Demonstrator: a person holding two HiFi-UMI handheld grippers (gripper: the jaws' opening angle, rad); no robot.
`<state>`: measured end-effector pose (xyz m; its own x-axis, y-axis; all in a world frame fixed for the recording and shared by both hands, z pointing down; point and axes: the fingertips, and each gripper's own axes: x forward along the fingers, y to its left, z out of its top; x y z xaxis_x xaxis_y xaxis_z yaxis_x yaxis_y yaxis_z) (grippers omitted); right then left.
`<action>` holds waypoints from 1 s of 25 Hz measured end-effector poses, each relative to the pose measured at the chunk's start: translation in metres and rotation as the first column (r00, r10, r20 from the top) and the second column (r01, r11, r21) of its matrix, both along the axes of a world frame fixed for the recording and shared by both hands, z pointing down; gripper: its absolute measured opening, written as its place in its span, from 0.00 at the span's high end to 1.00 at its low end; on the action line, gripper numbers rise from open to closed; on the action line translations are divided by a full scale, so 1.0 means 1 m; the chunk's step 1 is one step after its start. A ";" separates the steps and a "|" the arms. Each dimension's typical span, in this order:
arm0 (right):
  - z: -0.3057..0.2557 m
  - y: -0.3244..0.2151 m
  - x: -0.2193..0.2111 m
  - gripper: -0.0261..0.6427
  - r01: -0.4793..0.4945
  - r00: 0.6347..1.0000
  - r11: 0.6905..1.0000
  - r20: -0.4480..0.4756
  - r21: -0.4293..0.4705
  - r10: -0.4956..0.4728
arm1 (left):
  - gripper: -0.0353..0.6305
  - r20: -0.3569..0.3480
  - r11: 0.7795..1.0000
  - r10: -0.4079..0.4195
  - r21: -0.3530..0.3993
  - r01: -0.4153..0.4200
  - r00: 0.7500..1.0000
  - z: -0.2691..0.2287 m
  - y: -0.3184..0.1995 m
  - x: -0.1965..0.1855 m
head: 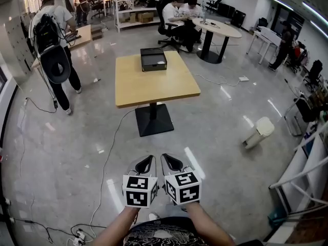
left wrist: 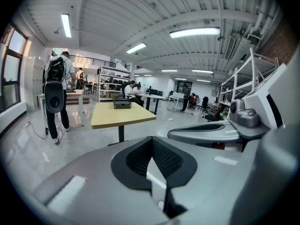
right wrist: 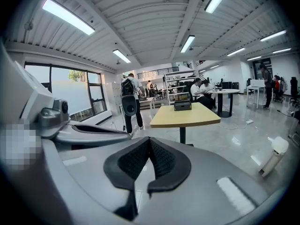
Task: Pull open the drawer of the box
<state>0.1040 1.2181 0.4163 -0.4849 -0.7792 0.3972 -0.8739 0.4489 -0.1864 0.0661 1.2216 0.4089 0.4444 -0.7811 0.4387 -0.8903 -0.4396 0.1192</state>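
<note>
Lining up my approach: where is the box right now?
In the head view the box sits upper centre, near the middle of the far edge of the square wooden table, straight ahead across open floor.

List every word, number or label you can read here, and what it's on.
No text is readable.
Marker cubes: only black-and-white square patterns, no letters.
Black box on the table: no label legible.
Cartons on the far shelves: too small to read.

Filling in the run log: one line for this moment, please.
box: on table ahead, untouched | left hand-held gripper: shut, empty | right hand-held gripper: shut, empty
</note>
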 end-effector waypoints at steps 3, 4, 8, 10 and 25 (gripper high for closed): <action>0.003 -0.056 0.032 0.95 0.006 1.000 1.000 0.007 -0.003 -0.006 | 0.92 0.007 1.000 -0.007 -0.003 0.007 1.000 0.003 -0.056 0.031; 0.004 -0.076 0.044 0.95 0.009 1.000 1.000 0.008 -0.006 -0.009 | 0.92 0.009 1.000 -0.010 -0.003 0.010 1.000 0.003 -0.077 0.043; 0.011 -0.154 0.101 0.95 0.034 0.999 0.999 0.018 -0.016 -0.034 | 0.92 0.019 0.999 -0.032 -0.008 0.032 0.999 0.007 -0.156 0.102; 0.010 -0.197 0.143 0.95 0.044 0.999 0.999 0.022 -0.017 -0.043 | 0.92 0.023 0.999 -0.039 -0.011 0.039 0.999 0.005 -0.198 0.145; 0.003 -0.508 0.350 0.95 0.103 0.994 0.993 0.051 -0.049 -0.100 | 0.92 0.053 0.995 -0.086 -0.039 0.088 0.995 -0.003 -0.509 0.356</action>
<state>0.4545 0.7097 0.4191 -0.5802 -0.7039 0.4098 -0.8137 0.5233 -0.2531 0.4217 0.7124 0.4061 0.3514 -0.7968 0.4916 -0.9304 -0.3555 0.0889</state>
